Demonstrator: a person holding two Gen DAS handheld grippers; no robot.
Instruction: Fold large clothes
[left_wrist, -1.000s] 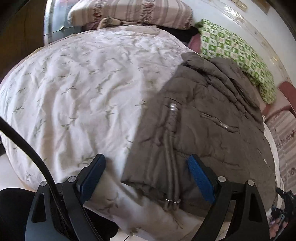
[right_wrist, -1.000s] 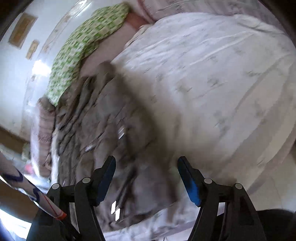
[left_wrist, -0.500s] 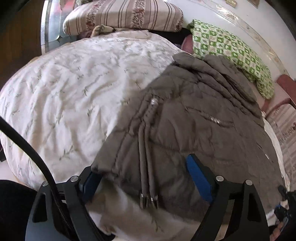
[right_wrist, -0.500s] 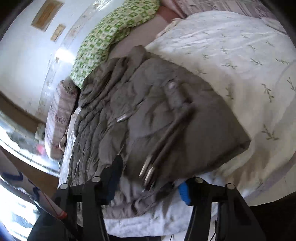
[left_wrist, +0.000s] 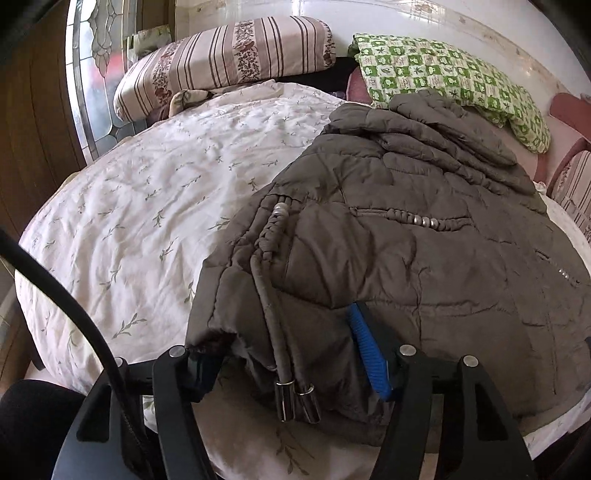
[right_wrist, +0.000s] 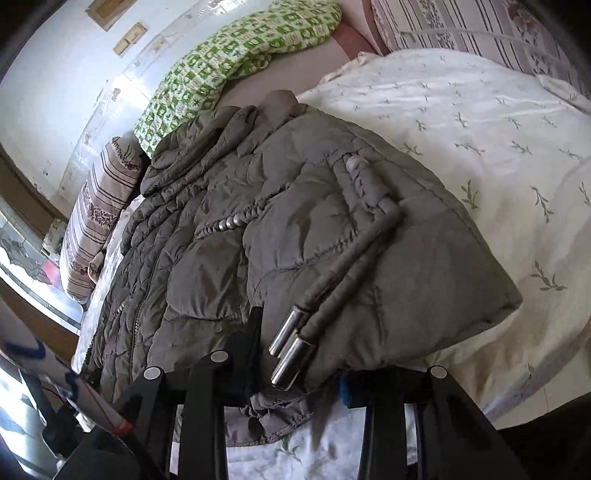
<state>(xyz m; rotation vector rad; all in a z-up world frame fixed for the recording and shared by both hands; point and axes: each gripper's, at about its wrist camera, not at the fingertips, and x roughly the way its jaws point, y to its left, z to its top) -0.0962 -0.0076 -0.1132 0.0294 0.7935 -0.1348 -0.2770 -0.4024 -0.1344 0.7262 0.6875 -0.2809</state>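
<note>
Grey-brown quilted puffer jacket (left_wrist: 424, 229) is spread on white leaf-print duvet (left_wrist: 140, 206), long axis running away from both grippers toward green checked pillow (left_wrist: 443, 70). Near hem edge is straddled by left gripper (left_wrist: 291, 365) and right gripper (right_wrist: 299, 365); jaws are spread wide, fabric between fingers, nothing clamped. Metal-tipped drawcord pair (left_wrist: 291, 398) is draped over hem. Both grippers are judged equally near.

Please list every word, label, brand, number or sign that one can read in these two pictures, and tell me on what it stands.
None can be read: the jacket, the white quilt, the green pillow and the striped pillow show only patterns.
The wall plaques are too small and blurred to tell.
</note>
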